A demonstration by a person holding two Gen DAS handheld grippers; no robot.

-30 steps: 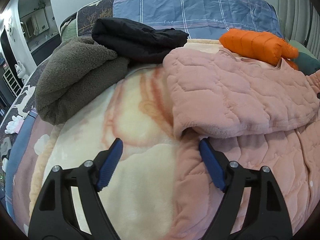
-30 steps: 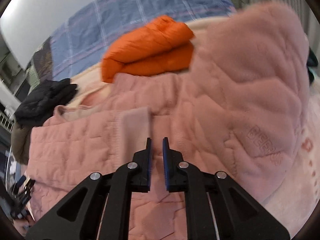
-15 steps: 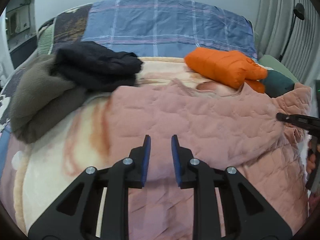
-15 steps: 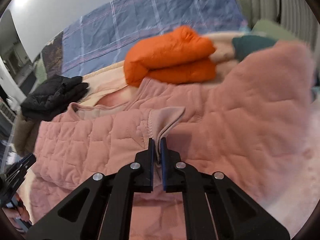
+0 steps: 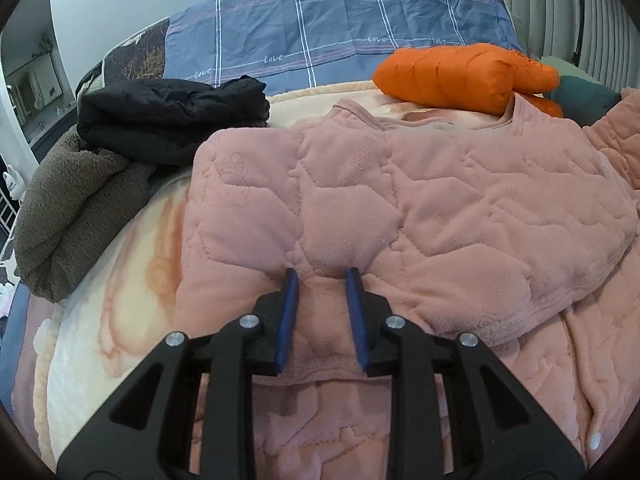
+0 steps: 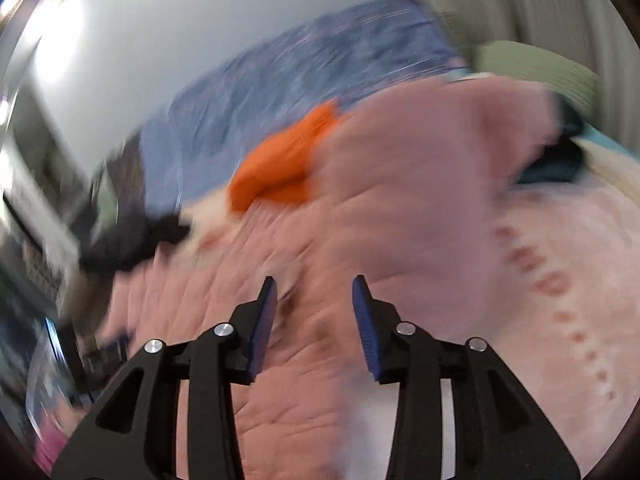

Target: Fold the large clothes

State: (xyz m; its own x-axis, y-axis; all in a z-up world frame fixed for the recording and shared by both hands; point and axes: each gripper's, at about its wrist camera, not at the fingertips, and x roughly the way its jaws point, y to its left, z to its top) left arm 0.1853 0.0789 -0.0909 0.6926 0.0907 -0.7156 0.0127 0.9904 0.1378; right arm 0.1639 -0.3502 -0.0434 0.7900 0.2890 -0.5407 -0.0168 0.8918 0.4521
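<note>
A pink quilted fleece garment lies spread on the bed, its upper layer folded over the lower part. My left gripper sits at the near edge of that folded layer. A bunch of pink fabric fills the gap between its blue pads, and its jaws are opening slightly. In the blurred right wrist view the same garment rises in a hump ahead. My right gripper hovers above it with its jaws opening. Nothing is pinched between them.
A folded orange puffer jacket lies behind the pink garment, and a teal item is at the far right. A black garment and a brown fleece are piled at the left. A cream blanket and a blue plaid cover cover the bed.
My left gripper closed on the pink garment's edge and shifted right with it. My right gripper let go of the pink cuff, opened and swung away quickly.
</note>
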